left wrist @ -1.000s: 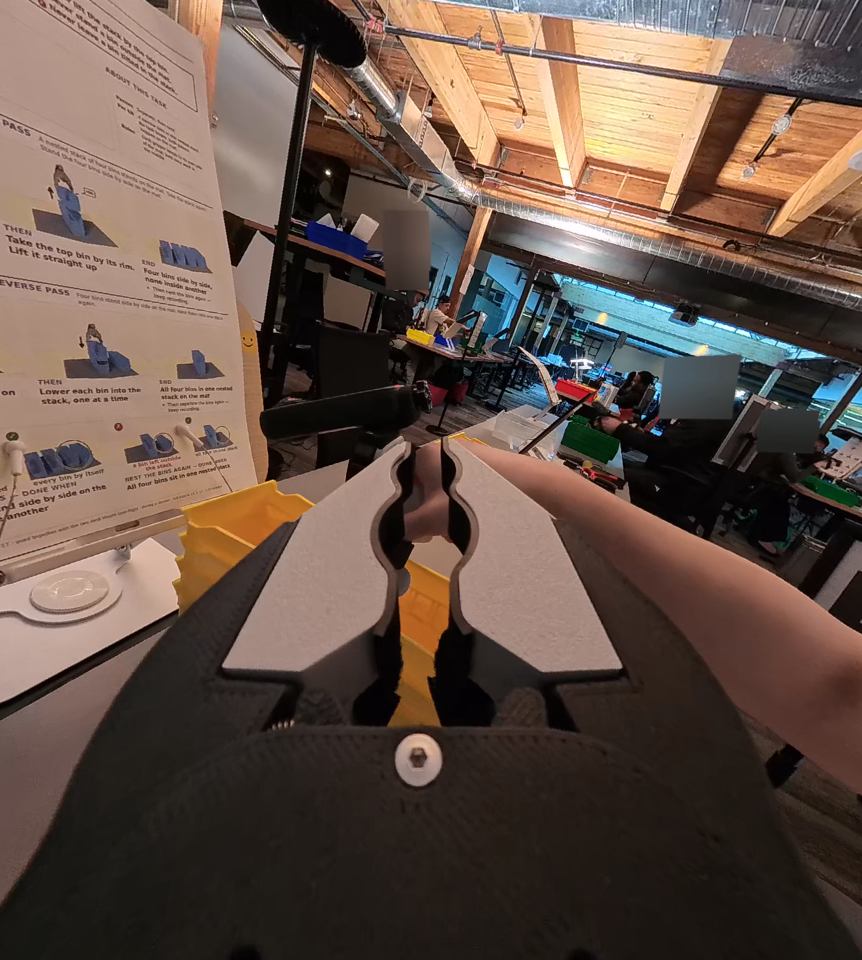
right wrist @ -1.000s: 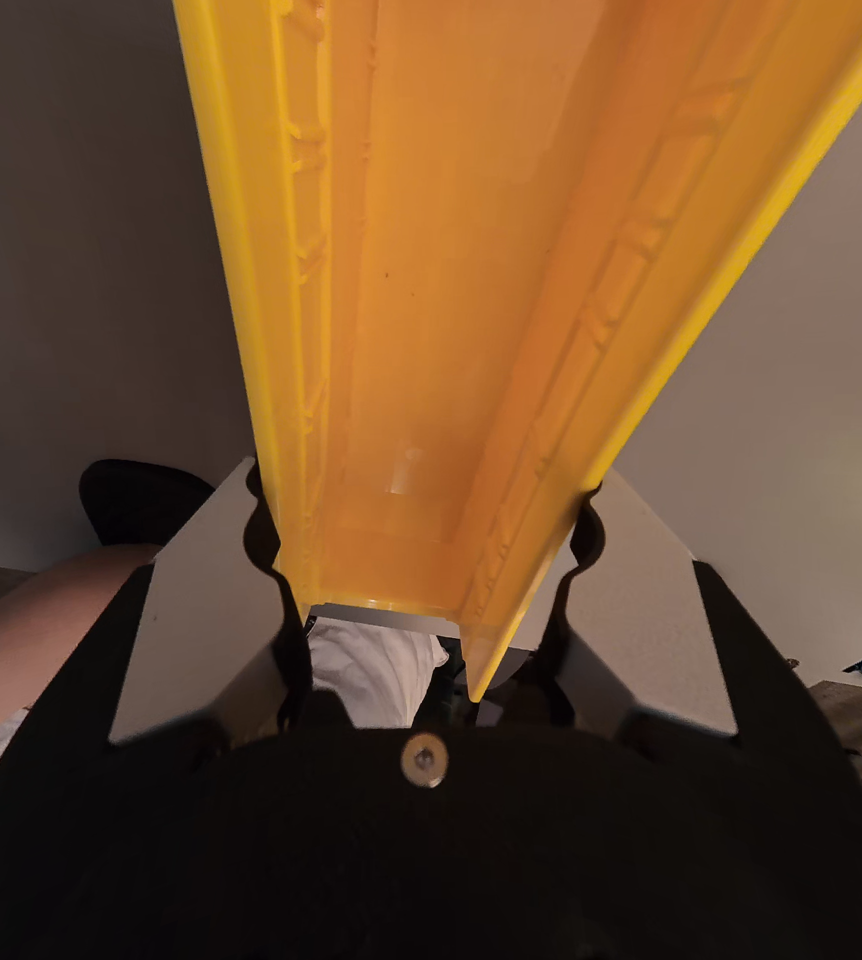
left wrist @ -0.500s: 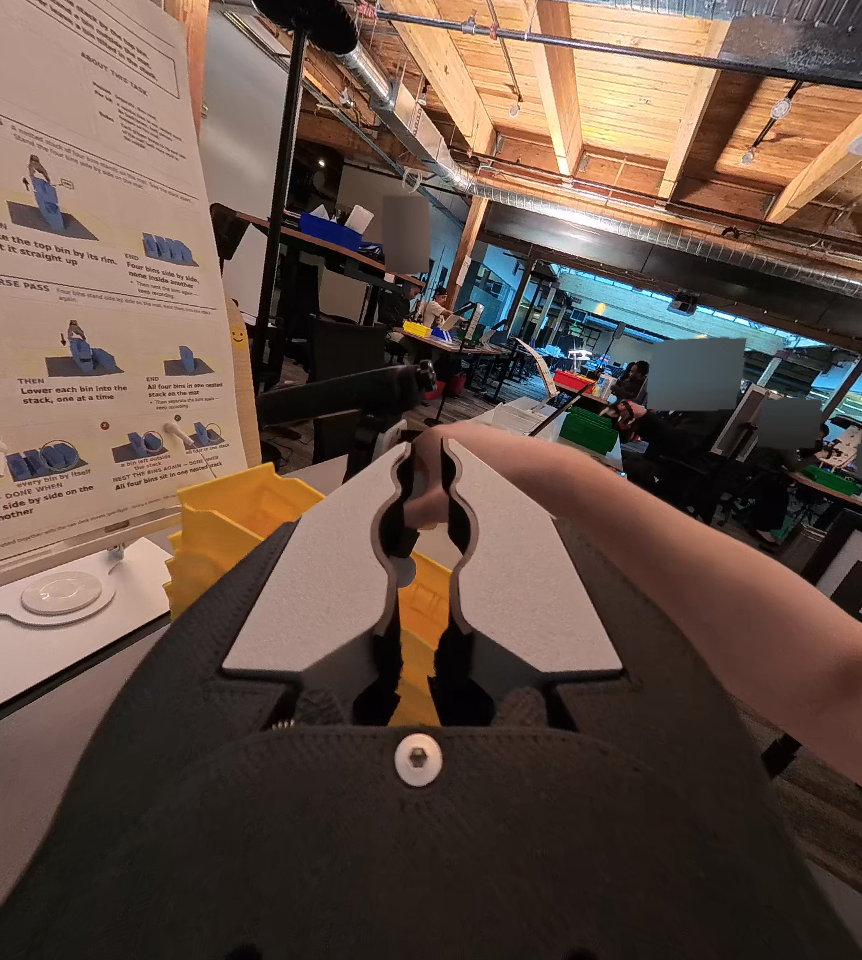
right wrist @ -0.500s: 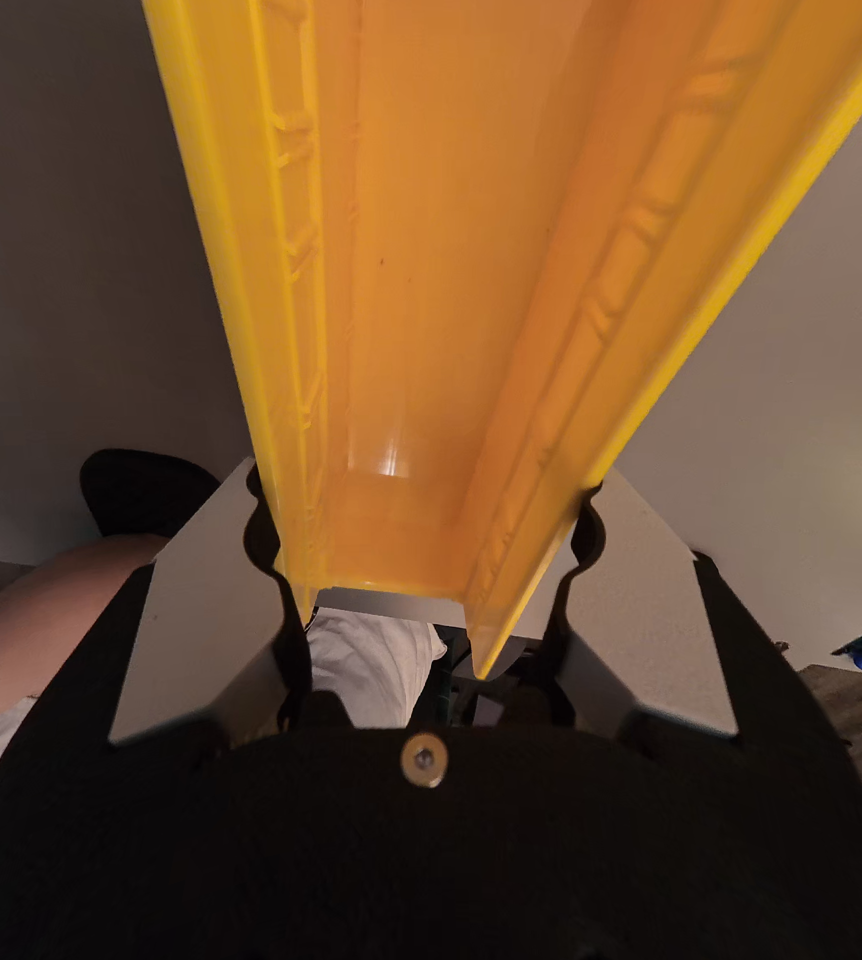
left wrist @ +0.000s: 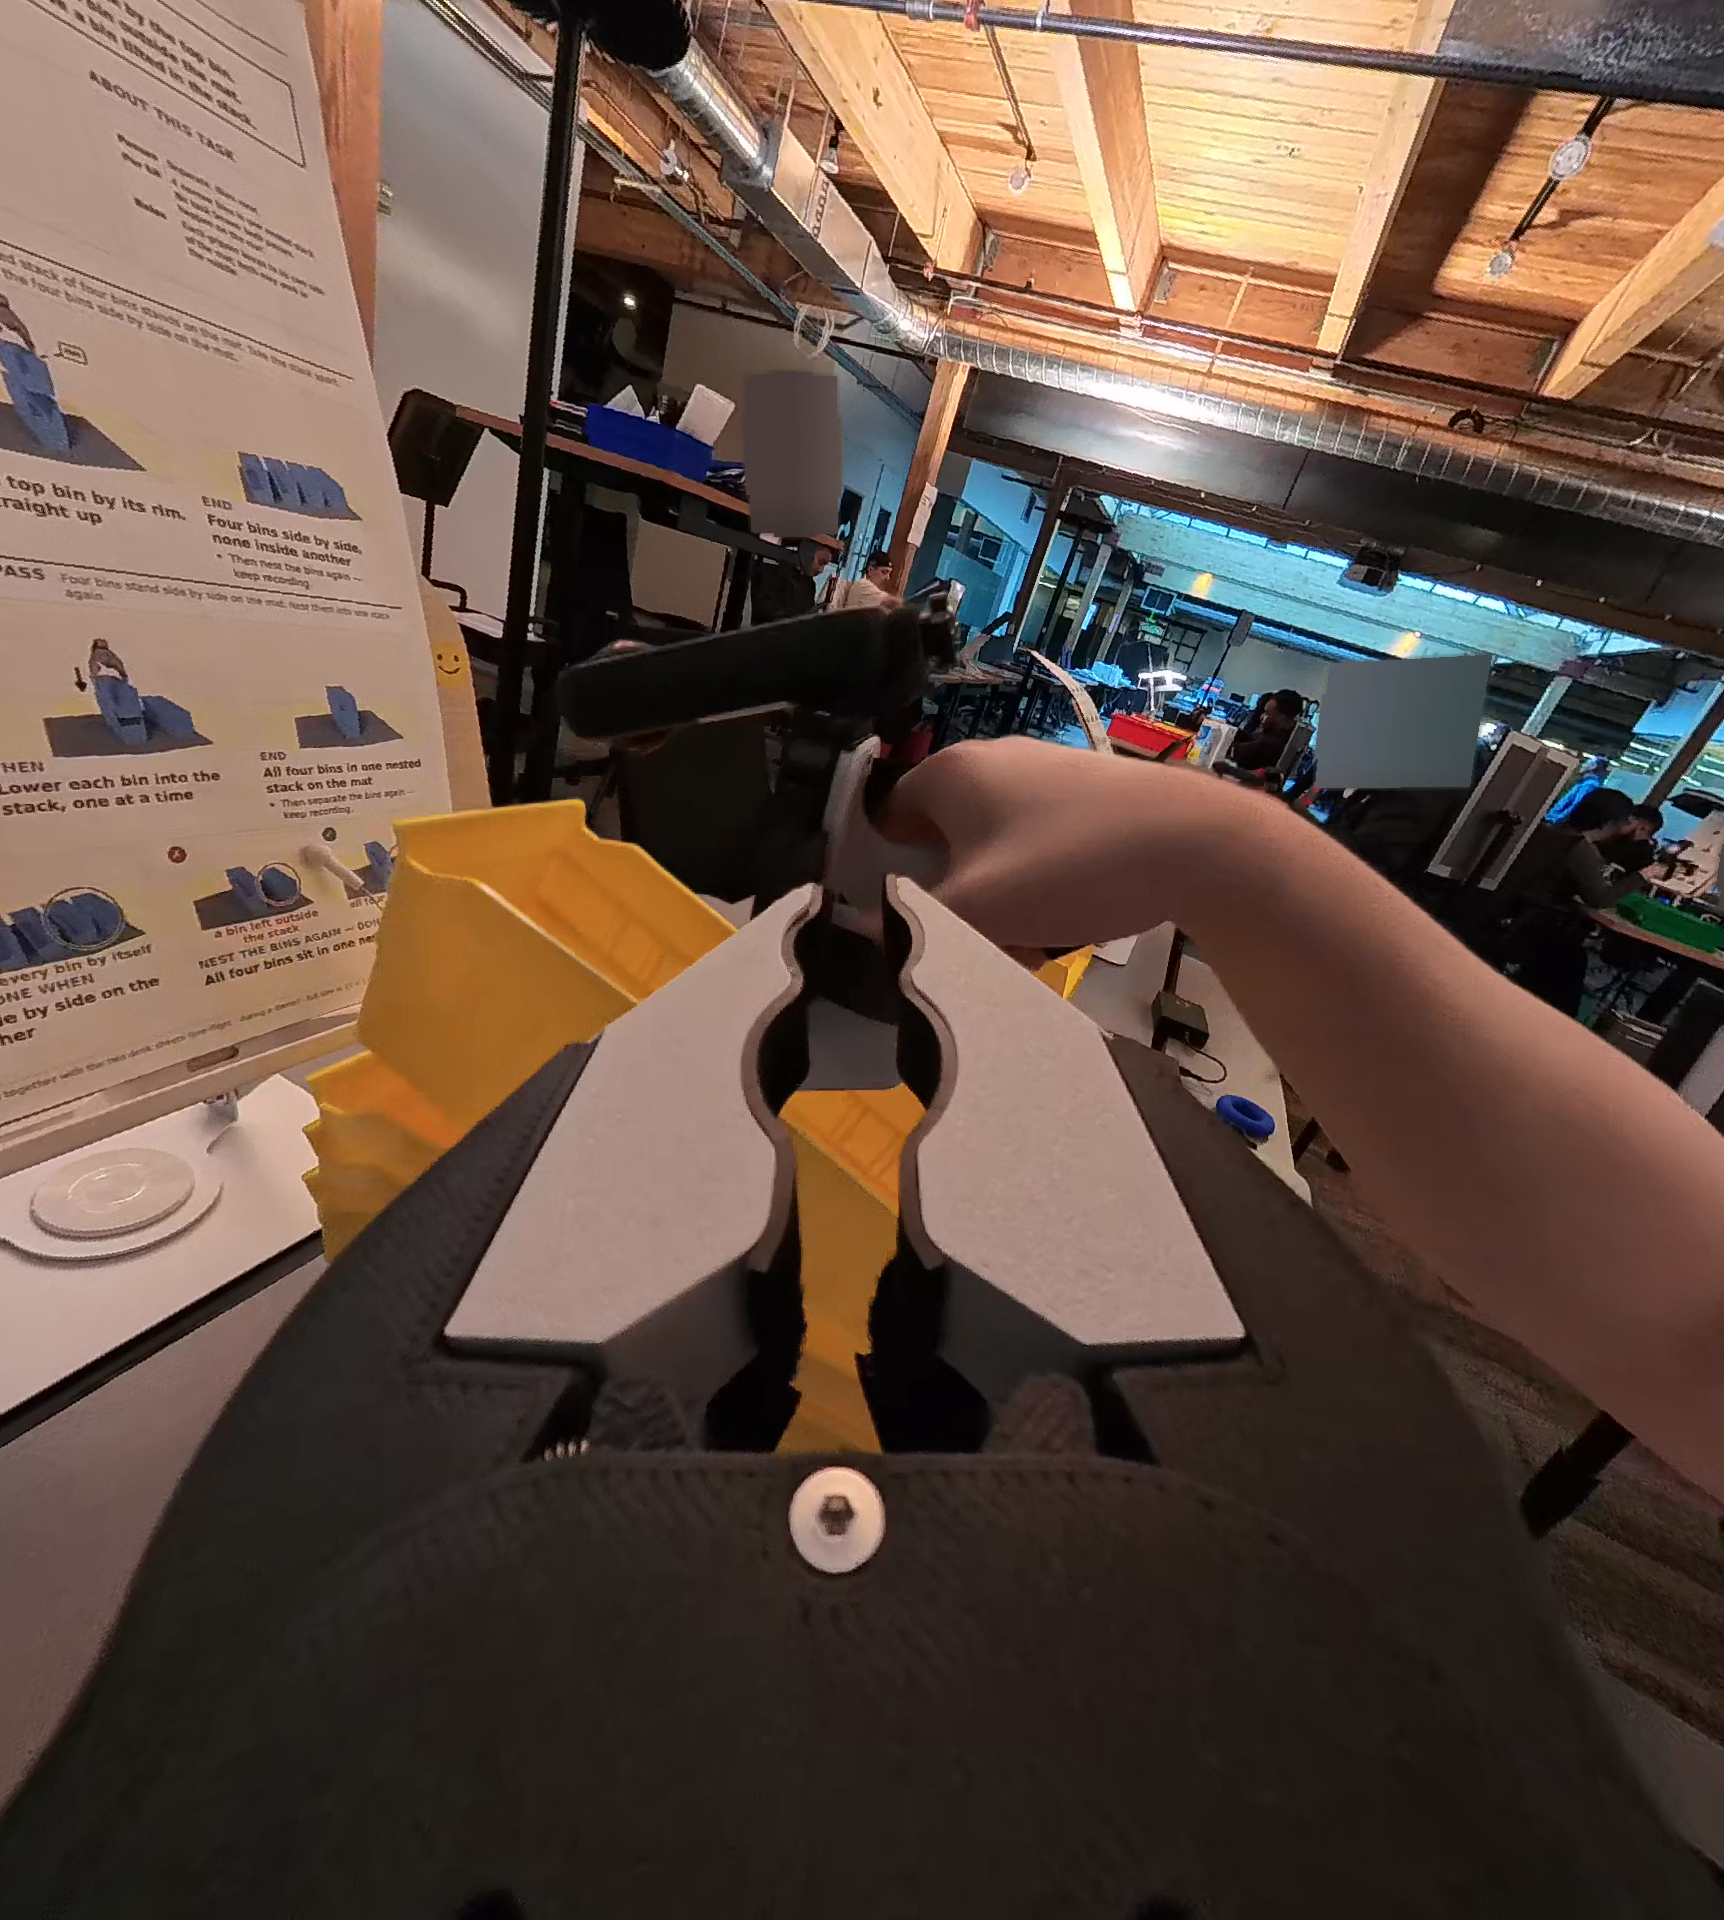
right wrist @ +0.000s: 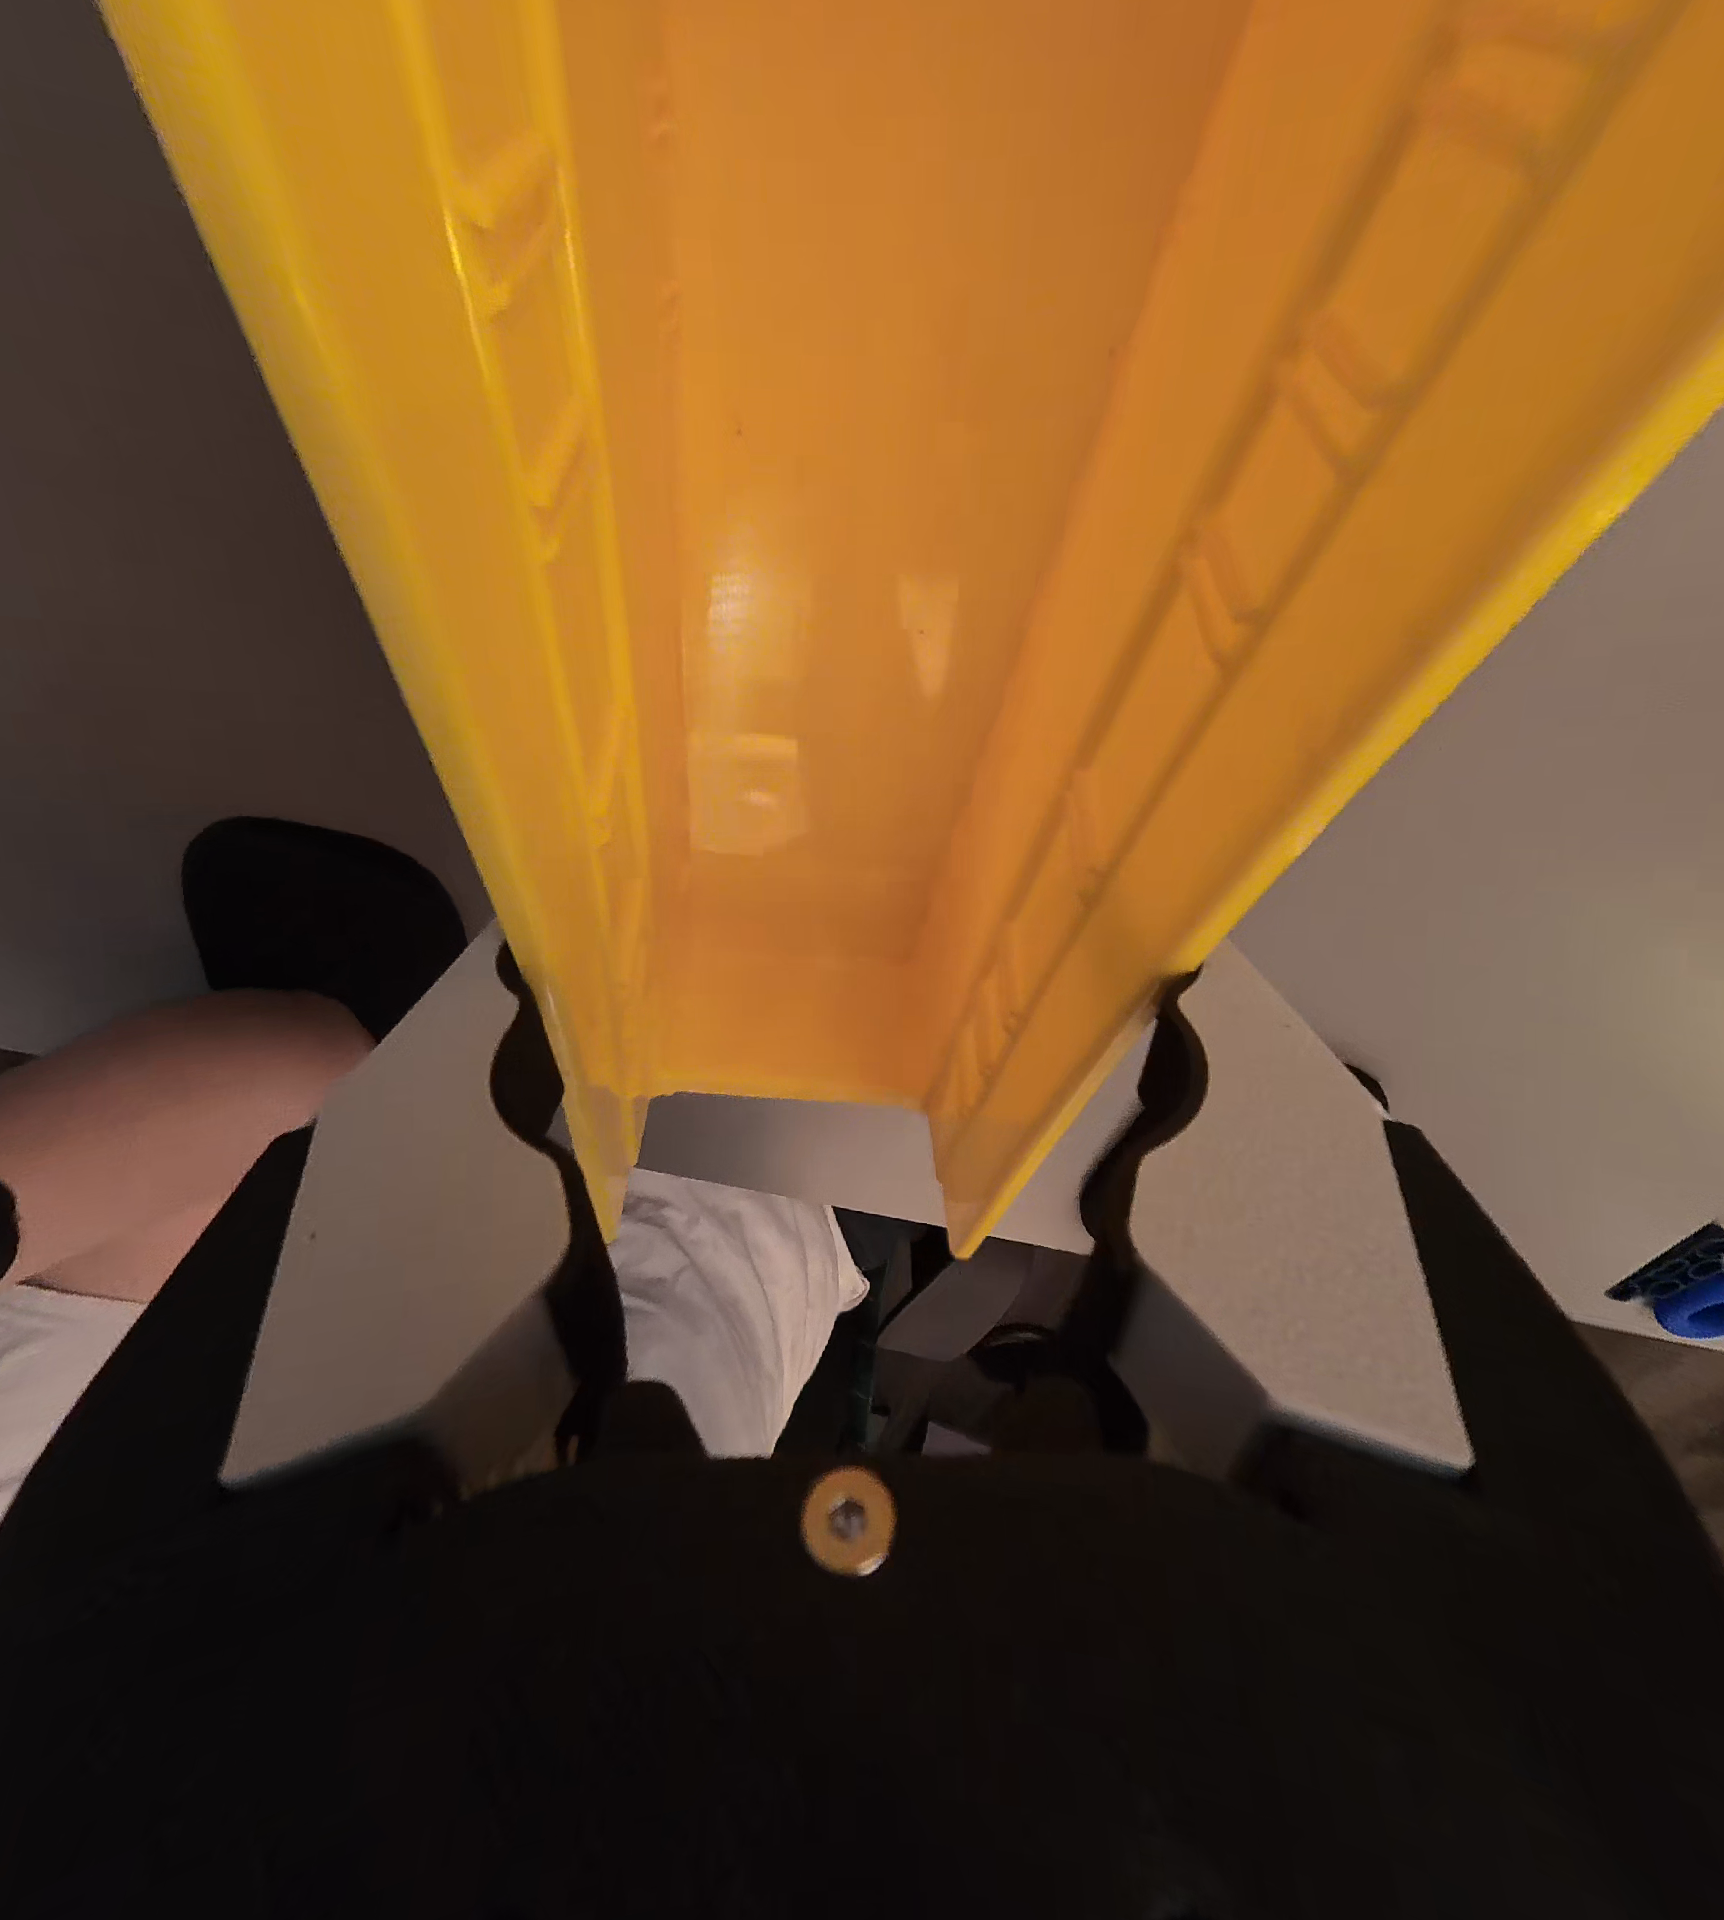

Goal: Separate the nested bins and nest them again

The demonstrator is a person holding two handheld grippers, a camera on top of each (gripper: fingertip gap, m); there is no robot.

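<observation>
My right gripper (right wrist: 847, 956) is shut on a yellow bin (right wrist: 837, 520). Its two pads press on the bin's side walls near one end. In the left wrist view this bin (left wrist: 505, 956) hangs tilted above the yellow stack (left wrist: 370, 1143), under the hand (left wrist: 1024, 842) that holds the right gripper. My left gripper (left wrist: 850, 904) is over the stack with its fingers almost together. A strip of yellow bin wall (left wrist: 837, 1299) fills the gap between them.
An instruction board (left wrist: 110, 623) stands on a white base (left wrist: 110, 1195) to the left of the stack. A blue ring (left wrist: 1247, 1117) and a small black box (left wrist: 1180, 1023) lie on the grey table (right wrist: 1460, 727). The forearm (left wrist: 1460, 1039) crosses the right side.
My right gripper has lifted the top bin up out of the stack and tilted it. My left gripper has stayed shut on the stack.
</observation>
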